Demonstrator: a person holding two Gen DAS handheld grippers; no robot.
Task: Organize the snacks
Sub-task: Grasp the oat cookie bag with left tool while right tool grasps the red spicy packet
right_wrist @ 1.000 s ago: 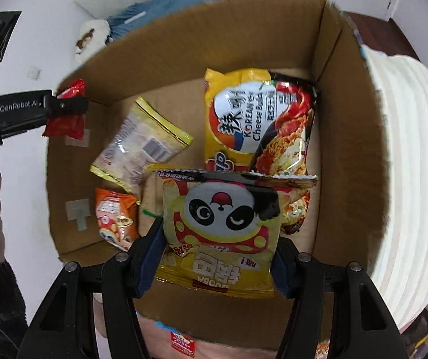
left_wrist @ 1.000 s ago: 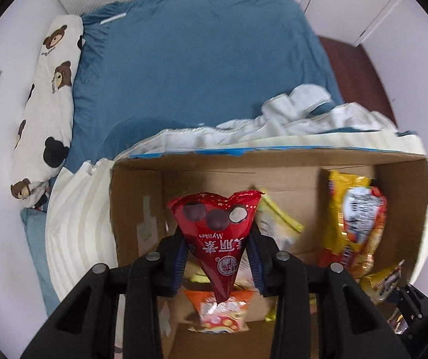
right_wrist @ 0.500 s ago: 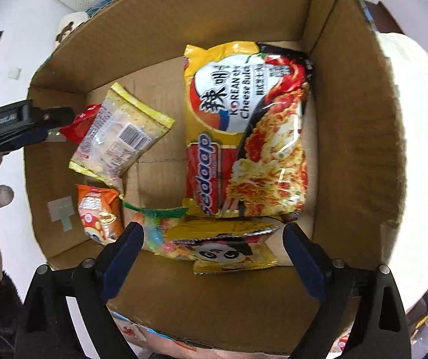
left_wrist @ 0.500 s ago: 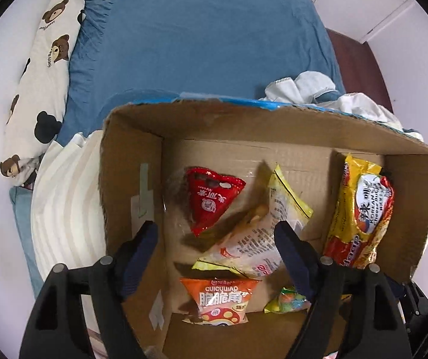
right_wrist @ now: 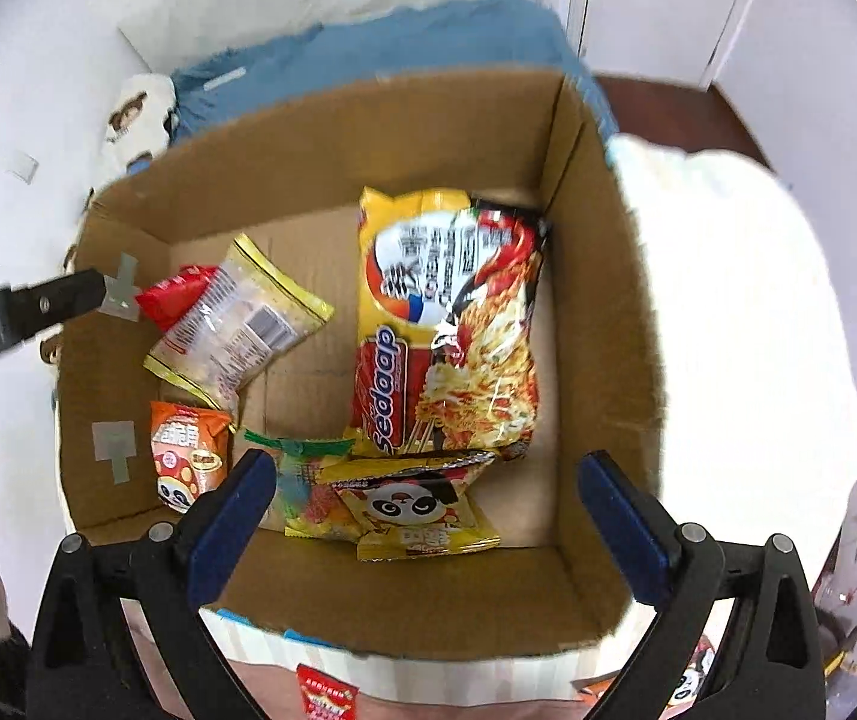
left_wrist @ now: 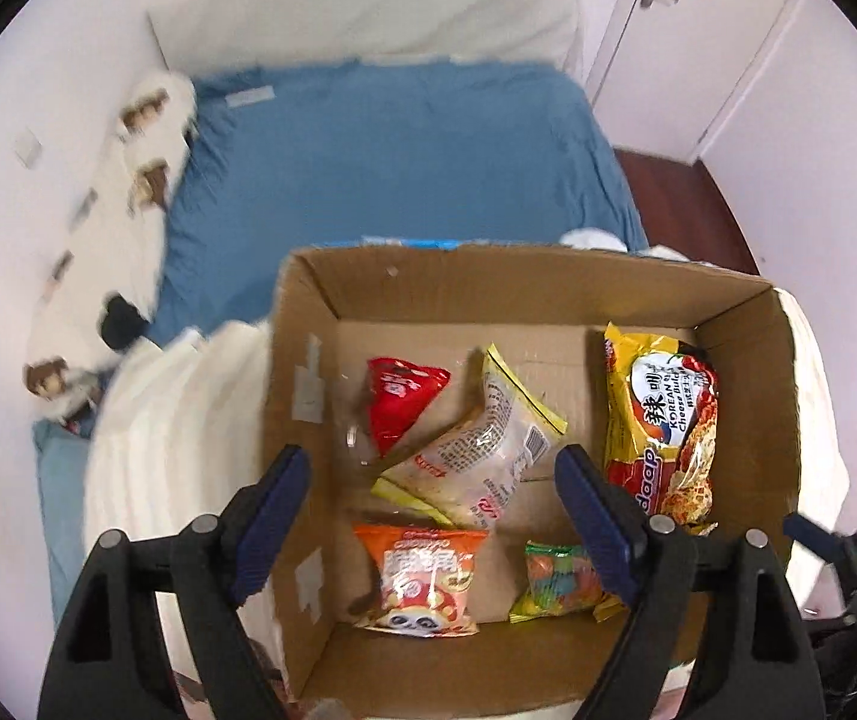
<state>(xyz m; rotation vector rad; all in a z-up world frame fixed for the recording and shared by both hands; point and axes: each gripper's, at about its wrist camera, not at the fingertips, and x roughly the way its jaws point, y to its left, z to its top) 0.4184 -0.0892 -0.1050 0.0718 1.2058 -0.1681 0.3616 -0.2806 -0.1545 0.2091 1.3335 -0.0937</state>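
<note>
Both my grippers, left (left_wrist: 431,498) and right (right_wrist: 425,507), hang wide open and empty over the box (right_wrist: 602,276). Snacks lie inside: noodles (right_wrist: 452,324), red bag (left_wrist: 398,399), panda pack (right_wrist: 413,507). More packets (right_wrist: 326,693) seem to sit below the box; I'd clear the rim before reaching, then pinch one flat edge.

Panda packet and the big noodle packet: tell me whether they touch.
Touching. In the right wrist view the yellow panda packet has its top edge overlapping the bottom end of the noodle packet, with no cardboard showing between them.
</note>
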